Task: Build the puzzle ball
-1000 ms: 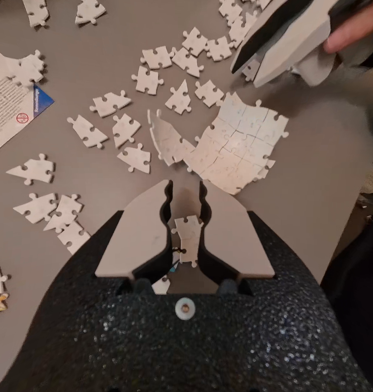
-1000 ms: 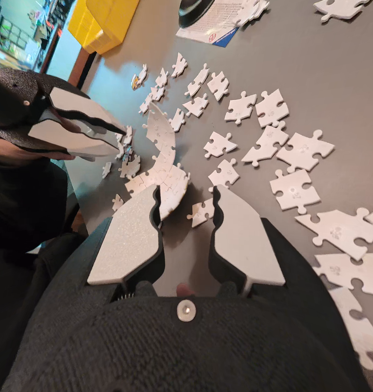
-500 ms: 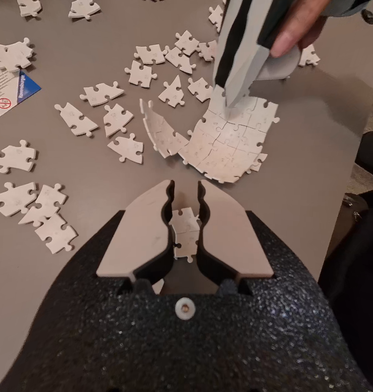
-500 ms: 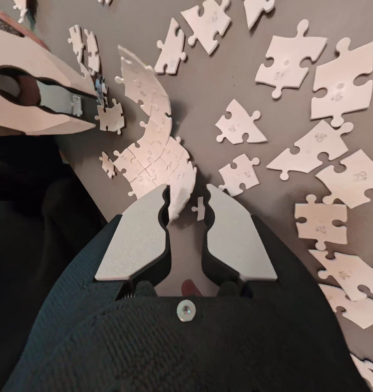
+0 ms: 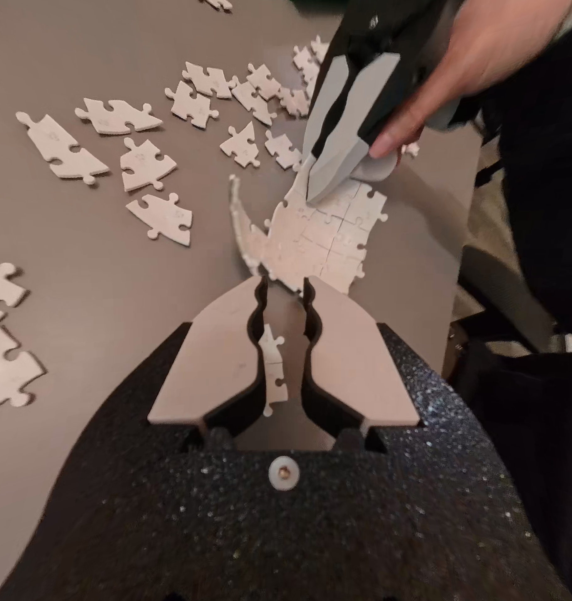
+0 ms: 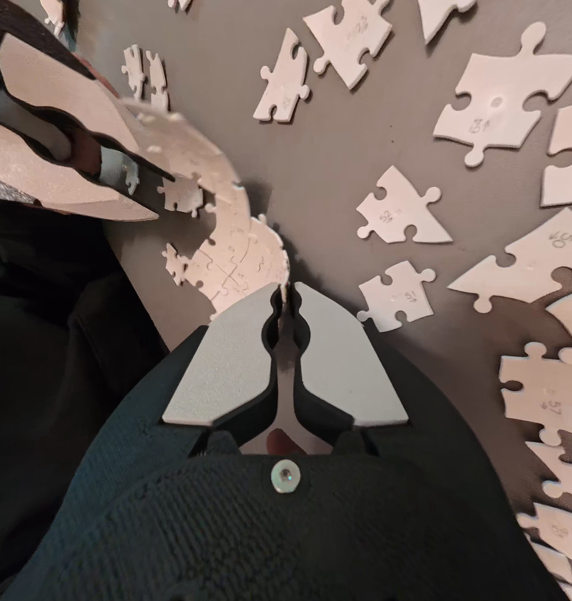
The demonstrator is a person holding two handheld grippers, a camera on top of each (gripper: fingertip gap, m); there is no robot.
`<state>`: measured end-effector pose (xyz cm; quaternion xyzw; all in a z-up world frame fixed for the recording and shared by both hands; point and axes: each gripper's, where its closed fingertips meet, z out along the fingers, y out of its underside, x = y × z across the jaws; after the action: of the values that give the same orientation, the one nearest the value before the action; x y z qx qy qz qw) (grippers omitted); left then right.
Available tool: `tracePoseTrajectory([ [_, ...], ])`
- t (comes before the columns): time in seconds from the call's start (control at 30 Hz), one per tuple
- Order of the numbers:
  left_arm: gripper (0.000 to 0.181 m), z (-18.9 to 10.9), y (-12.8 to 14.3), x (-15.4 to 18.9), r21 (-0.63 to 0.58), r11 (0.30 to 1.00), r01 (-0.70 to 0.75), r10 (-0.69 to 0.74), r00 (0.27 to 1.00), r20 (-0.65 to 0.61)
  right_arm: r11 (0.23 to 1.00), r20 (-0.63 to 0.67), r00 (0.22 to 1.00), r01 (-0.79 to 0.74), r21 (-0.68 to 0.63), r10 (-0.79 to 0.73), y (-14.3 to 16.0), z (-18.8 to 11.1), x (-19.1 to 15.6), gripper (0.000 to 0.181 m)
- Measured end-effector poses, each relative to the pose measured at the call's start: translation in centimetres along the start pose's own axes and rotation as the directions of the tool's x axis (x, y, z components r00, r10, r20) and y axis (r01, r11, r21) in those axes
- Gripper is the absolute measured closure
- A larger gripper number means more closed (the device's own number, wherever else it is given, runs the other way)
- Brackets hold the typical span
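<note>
Since half a second ago the right gripper [image 6: 286, 289] has narrowed from a loose gap to a pinch on the near rim of the curved white assembled puzzle section [image 6: 236, 260], and the left gripper [image 5: 284, 286] has come in close, its tips now just short of that section's lower edge [image 5: 310, 247]. That curved shell of joined white pieces rests on the grey tabletop [image 5: 99, 276] near the table's edge, one flank rising in a thin arc. The left gripper's grey fingers [image 5: 219, 351] stand only narrowly apart and carry a small white jigsaw piece [image 5: 273, 367] between them, lying against the left finger; in the right wrist view this piece [image 6: 182, 196] sits just beside the shell's open edge, touching or nearly so. A person's hand [image 5: 466, 65] grips the right gripper from above. Loose white puzzle pieces [image 6: 401, 211] lie scattered flat across the table beyond the shell, blank side up.
</note>
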<state>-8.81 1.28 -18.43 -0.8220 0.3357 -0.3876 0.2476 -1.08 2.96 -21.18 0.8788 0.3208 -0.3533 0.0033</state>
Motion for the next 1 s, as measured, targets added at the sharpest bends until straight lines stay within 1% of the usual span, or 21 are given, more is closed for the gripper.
tracePoseTrajectory([
  [0.07, 0.160, 0.1, -0.2, -0.1, 0.026, 0.998, 0.054, -0.053, 0.998, -0.028, 0.998, -0.037, 0.999, 0.036, 0.047, -0.034, -0.2, -0.1, 0.1, 0.177],
  [0.13, 0.158, 0.2, 0.2, -0.3, 0.009, 0.996, 0.085, -0.085, 0.996, -0.031, 0.992, -0.069, 0.996, 0.062, 0.106, -0.055, -0.6, -0.4, 0.0, 0.178],
  [0.2, 0.155, 0.0, 0.4, -0.2, 0.003, 0.997, 0.081, -0.081, 0.996, -0.034, 0.983, -0.089, 0.993, 0.088, 0.158, -0.074, -0.8, -0.6, 0.0, 0.178],
  [0.3, 0.151, 0.3, 0.9, -0.5, -0.018, 0.997, 0.073, -0.072, 0.997, 0.024, 0.963, -0.136, 0.985, 0.137, 0.232, -0.107, -1.2, -0.9, 0.1, 0.178],
  [0.37, 0.142, 1.0, 1.5, -0.5, -0.053, 0.997, 0.057, -0.053, 0.997, 0.057, 0.945, -0.153, 0.980, 0.165, 0.283, -0.126, -1.5, -1.2, 0.0, 0.178],
  [0.43, 0.141, 1.9, 1.5, -0.7, -0.062, 0.998, 0.029, -0.024, 0.995, 0.094, 0.925, -0.171, 0.974, 0.199, 0.323, -0.150, -1.6, -1.4, -0.1, 0.178],
  [0.57, 0.139, 3.2, 1.5, -0.4, -0.089, 0.996, 0.008, 0.002, 0.994, 0.112, 0.893, -0.175, 0.966, 0.246, 0.376, -0.193, -1.2, -1.4, -0.5, 0.178],
  [0.63, 0.141, 3.7, 1.3, -0.7, -0.084, 0.996, 0.010, 0.001, 0.992, 0.125, 0.884, -0.173, 0.965, 0.253, 0.393, -0.199, -0.9, -1.5, -0.5, 0.178],
  [0.8, 0.149, 4.3, 0.8, -0.5, -0.085, 0.996, 0.041, -0.032, 0.994, 0.106, 0.868, -0.161, 0.966, 0.254, 0.427, -0.203, -0.8, -1.9, -0.5, 0.178],
  [0.87, 0.156, 4.7, 0.8, -0.1, -0.096, 0.995, 0.033, -0.024, 0.996, 0.088, 0.861, -0.156, 0.966, 0.255, 0.440, -0.206, -1.0, -2.0, -0.5, 0.178],
  [0.93, 0.170, 4.9, 0.7, 0.1, -0.093, 0.995, 0.025, -0.017, 0.996, 0.086, 0.856, -0.156, 0.965, 0.260, 0.447, -0.211, -1.1, -2.0, -0.6, 0.177],
  [1.0, 0.171, 5.0, 0.4, 0.1, -0.077, 0.997, 0.017, -0.010, 0.995, 0.098, 0.853, -0.164, 0.963, 0.264, 0.451, -0.212, -1.0, -2.1, -0.6, 0.177],
])
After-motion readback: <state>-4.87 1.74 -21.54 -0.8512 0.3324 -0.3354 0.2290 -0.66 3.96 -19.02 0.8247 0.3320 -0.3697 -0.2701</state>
